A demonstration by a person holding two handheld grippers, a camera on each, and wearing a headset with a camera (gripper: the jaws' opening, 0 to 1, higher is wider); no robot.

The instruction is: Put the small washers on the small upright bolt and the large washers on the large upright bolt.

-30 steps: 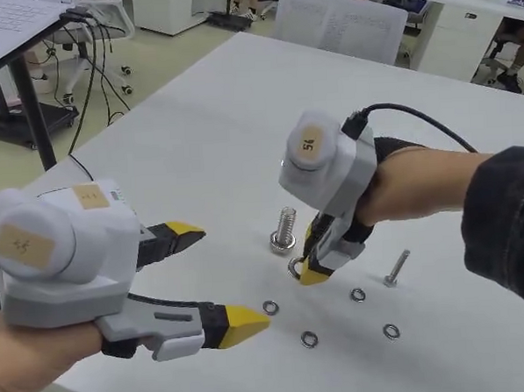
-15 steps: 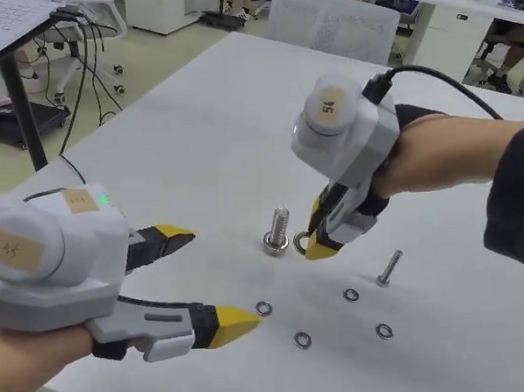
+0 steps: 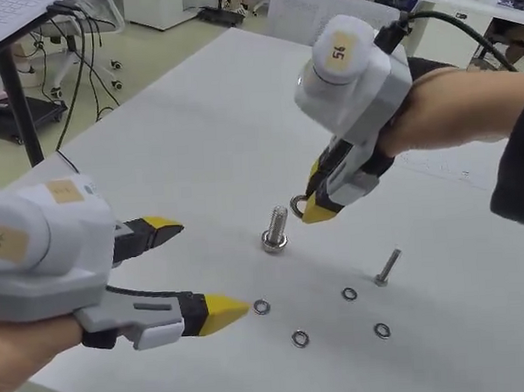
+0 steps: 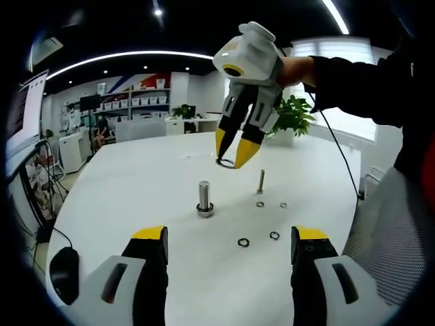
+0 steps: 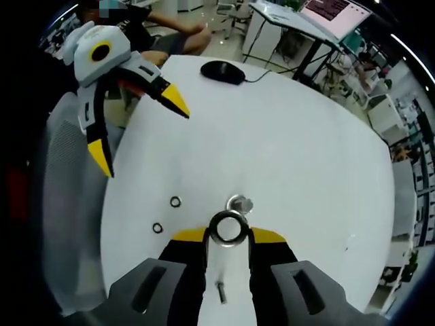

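Right gripper has lifted since a second ago. Its fingertips are pinched tight on a large steel ring washer, hanging above the large silver upright bolt and not touching it. Left gripper gapes wide, holding nothing. Four small steel washers lie on the white table just past its lower fingertip. The small thin upright bolt stands beyond them.

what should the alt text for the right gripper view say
The right gripper holds a large washer in its shut yellow-tipped jaws, with the large upright bolt just beyond it on a white table. Two small washers lie to the left, and the open left gripper hovers at upper left.
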